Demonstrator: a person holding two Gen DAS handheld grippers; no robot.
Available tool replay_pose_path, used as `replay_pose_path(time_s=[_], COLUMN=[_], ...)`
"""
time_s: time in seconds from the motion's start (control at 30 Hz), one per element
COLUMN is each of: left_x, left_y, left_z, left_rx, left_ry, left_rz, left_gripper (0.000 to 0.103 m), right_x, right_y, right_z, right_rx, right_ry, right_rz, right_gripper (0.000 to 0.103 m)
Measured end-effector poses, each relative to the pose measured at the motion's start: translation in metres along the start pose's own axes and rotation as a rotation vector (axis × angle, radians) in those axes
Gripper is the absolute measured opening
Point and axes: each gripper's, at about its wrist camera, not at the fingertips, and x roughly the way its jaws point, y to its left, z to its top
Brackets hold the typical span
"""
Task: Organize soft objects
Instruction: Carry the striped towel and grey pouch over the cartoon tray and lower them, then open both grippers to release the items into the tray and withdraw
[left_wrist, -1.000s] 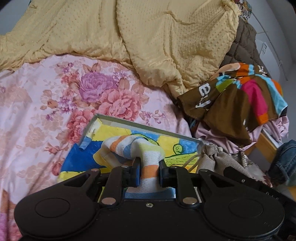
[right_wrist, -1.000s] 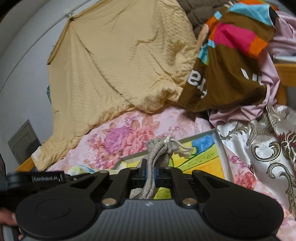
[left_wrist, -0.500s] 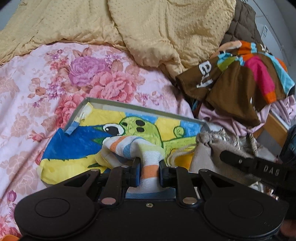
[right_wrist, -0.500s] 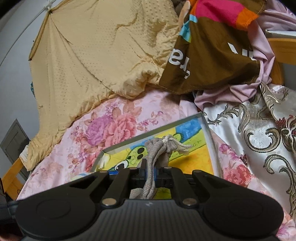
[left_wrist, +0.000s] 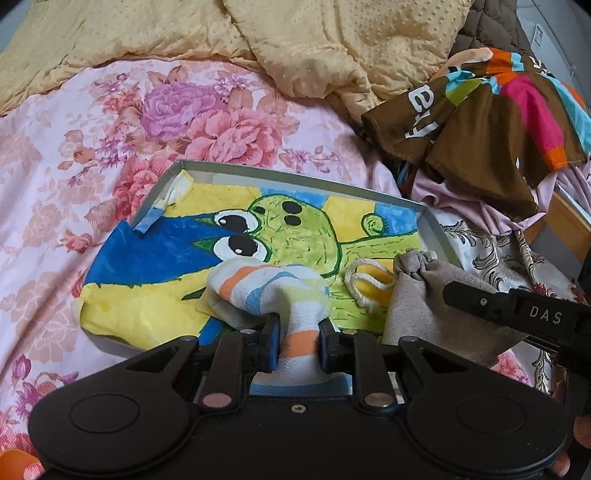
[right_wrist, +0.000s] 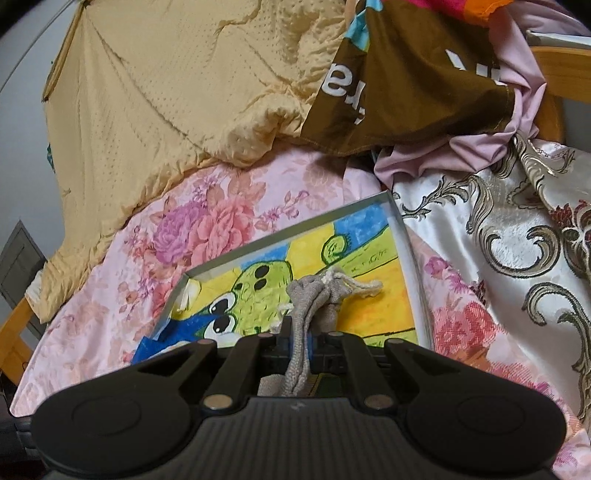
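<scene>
Striped cloth (left_wrist: 273, 291), banded in orange, blue, yellow and white, is pinched between the jaws of the left gripper (left_wrist: 295, 341) at lower centre of the left wrist view; its bunched free end spills forward and left of the jaws and droops onto the tray (left_wrist: 295, 177). That tray is a shallow grey-rimmed one lined with a cartoon frog picture, lying on the floral bedsheet (left_wrist: 92, 147) in mid-frame. At lower right of the same view sits the grey drawstring pouch (left_wrist: 417, 295), its gathered neck and white cord loop over the tray's right part, with a black bar marked DAS crossing in front of it.

In the right wrist view the right gripper (right_wrist: 301, 341) has its jaws pressed onto the neck of the pouch (right_wrist: 314, 295) at lower centre; the puckered top and cord stick out ahead of the jaws, above the tray (right_wrist: 395, 214). A yellow quilt (right_wrist: 184, 92) fills the upper left, a brown multicoloured garment (right_wrist: 406, 92) the upper right, and a cream scroll-patterned fabric (right_wrist: 498, 240) the right side.
</scene>
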Motion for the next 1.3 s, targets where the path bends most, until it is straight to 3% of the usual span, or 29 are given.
replay_pose_path(time_s=[0.27,0.33,0.4,0.57,0.73,0.87,0.97,1.1,1.3], left_x=[-0.008,-0.013,-0.019,-0.044,-0.079,-0.112,-0.135,-0.168,-0.212], left_y=[0.005,0.005,0.004,0.0,-0.004,-0.006,-0.007,-0.01,-0.018], left_z=[0.001,0.001,0.002,0.004,-0.002,-0.016,-0.026,-0.041,-0.067], left_rx=[-0.033,-0.039,-0.048,-0.052,-0.081,-0.094,-0.099,-0.081,-0.01], left_ry=[0.024,0.018,0.011,-0.036,-0.083,-0.134,-0.159,-0.208,-0.264], left_rz=[0.007,0.017,0.023,0.033,0.001,-0.015,-0.015,0.009,0.034], left_gripper=[0.033,0.038,0.045,0.062,0.073,0.083,0.086,0.1,0.102], right_x=[0.001,-0.002,-0.008,-0.034,-0.076,-0.112,-0.138,-0.169,-0.213], right_y=[0.007,0.007,0.007,0.008,0.019,0.031,0.039,0.048,0.059], right_z=[-0.005,-0.005,-0.006,-0.006,-0.013,-0.024,-0.034,-0.051,-0.083], right_rx=[-0.055,-0.058,-0.047,-0.037,-0.1,-0.171,-0.198,-0.219,-0.27], right_ry=[0.039,0.041,0.041,0.015,-0.071,-0.126,-0.173,-0.227,-0.361], right_rz=[-0.036,-0.036,-0.027,-0.005,-0.018,-0.027,-0.032,-0.038,-0.06], right_gripper=[0.018,0.031,0.052,0.067,0.094,0.102,0.103,0.103,0.103])
